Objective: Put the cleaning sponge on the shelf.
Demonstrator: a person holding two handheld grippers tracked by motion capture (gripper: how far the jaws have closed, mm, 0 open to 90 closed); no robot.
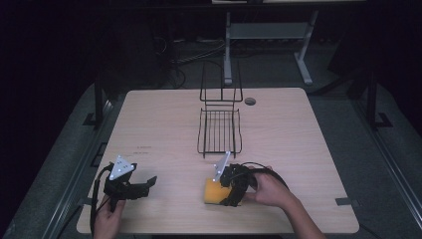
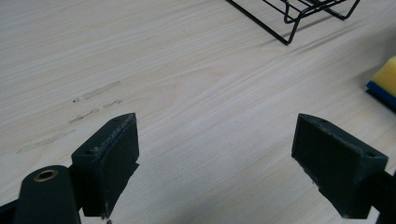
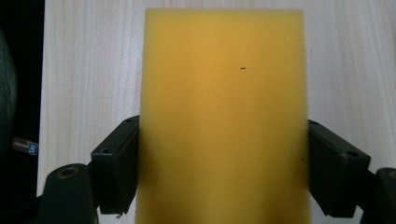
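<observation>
The right gripper (image 3: 223, 172) is at the near end of a yellow rectangular foam sponge with a dark blue scouring layer (image 3: 224, 116); its two black jaws sit flush against the sponge's long sides, so it is judged to be grasping the sponge. In the high view the sponge (image 1: 215, 191) lies on the light wood-grain table (image 1: 164, 114) just in front of the black wire rack (image 1: 219, 130), toward the person's edge. The right hand (image 1: 268, 188) holds this gripper (image 1: 230, 195) low over the sponge.

The left gripper (image 2: 215, 161) is released: its jaws stand wide apart over bare table with nothing between them. It rests well to the left of the rack, held by the left hand (image 1: 107, 219).

Risks, as a judgement:
- Foam compresses easily. A hard squeeze would deform the sponge; a light one could let it slip out on lifting
- The grasp is at one end, so the free end may sag or swing
- The rack is close ahead; a forward move could strike its front wire

Faint grey marks on the table left of the rack are not legible. A small label at the left edge of the right gripper view is too small to read
</observation>
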